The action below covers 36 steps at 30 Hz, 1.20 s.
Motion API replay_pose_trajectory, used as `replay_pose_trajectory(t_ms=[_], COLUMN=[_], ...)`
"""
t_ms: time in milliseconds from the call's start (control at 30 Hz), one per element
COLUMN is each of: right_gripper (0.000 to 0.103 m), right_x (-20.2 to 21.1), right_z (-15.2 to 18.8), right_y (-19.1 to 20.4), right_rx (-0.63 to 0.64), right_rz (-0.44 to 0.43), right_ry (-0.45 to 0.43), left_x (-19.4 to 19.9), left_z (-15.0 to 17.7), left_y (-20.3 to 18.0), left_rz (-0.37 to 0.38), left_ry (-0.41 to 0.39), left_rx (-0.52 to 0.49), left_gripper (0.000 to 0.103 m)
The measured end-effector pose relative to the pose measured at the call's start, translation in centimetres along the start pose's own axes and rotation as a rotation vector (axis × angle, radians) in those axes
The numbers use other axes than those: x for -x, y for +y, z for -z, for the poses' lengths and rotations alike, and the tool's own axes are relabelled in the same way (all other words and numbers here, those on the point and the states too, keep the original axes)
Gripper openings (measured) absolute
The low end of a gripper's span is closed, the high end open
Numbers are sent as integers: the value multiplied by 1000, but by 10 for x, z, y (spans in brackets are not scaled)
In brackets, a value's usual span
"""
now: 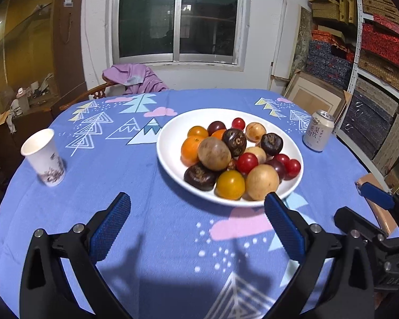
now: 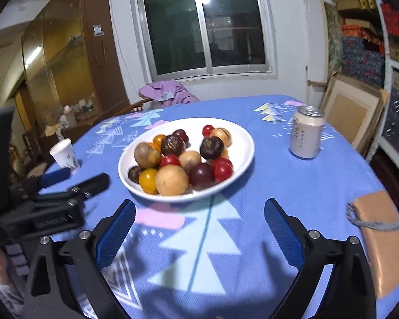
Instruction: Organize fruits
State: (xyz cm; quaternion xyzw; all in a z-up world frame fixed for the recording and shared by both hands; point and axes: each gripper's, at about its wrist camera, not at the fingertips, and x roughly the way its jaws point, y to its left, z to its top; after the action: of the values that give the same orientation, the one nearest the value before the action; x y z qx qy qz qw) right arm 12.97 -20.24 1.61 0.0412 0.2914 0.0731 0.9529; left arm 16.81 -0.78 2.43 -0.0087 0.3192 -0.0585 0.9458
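While both grippers, left gripper [image 1: 196, 228] and right gripper [image 2: 199, 231], gape empty, we should target one rim-side fruit ahead on the plate [image 1: 170, 164].

We see a woven, matt blue cloth [image 1: 135, 175] over the table, and on it a glossy white plate [image 1: 173, 170] that looks ceramic, holding smooth, shiny fruits [image 1: 246, 162] beside duller, rougher brown ones. The cup [image 1: 44, 156] looks like matt printed paper, the can [image 1: 318, 130] like smooth metal with a bright rim, and the flat tan pouch [image 2: 383, 242] by the table's edge has a matt, leather-like face. Our left gripper [image 1: 196, 228] and right gripper [image 2: 199, 232] show matt black plastic arms, bright metal screws and blue pads [image 1: 109, 231] with a fine knurled grain.
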Motion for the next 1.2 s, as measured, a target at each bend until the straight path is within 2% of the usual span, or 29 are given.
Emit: replay_pose_trajectory(t_ms=[167,267,400,633,833,967,1067,1200], right_gripper=[100,100,100,100,100,100,100,100], right_x=[21,28,32,32,32,32,33,33], right_z=[17,25,28,29,30,29,29,29], right_y=[8,13,17,19,22,22,20,19], right_rx=[62,84,100,101,114,115,107,96], right_rz=[81,87,78,72,74,78,76,72], right_ry=[-69,-93,-104,-99,-96,-98,-99,-100], left_x=[24,32,38,47,48,47,49,50], left_z=[15,21,23,22,24,28,29,28], left_y=[7,10,5,5,-6,-12,-17,-16], left_rz=[-13,-4,-29,94,-21,-21,-48,-38], left_ry=[-14,-7,-14,-37,-40,-31,-47,-46], left_rx=[26,30,0,23,-11,-37,-60,-60], left_gripper=[99,99,99,99,99,99,99,99])
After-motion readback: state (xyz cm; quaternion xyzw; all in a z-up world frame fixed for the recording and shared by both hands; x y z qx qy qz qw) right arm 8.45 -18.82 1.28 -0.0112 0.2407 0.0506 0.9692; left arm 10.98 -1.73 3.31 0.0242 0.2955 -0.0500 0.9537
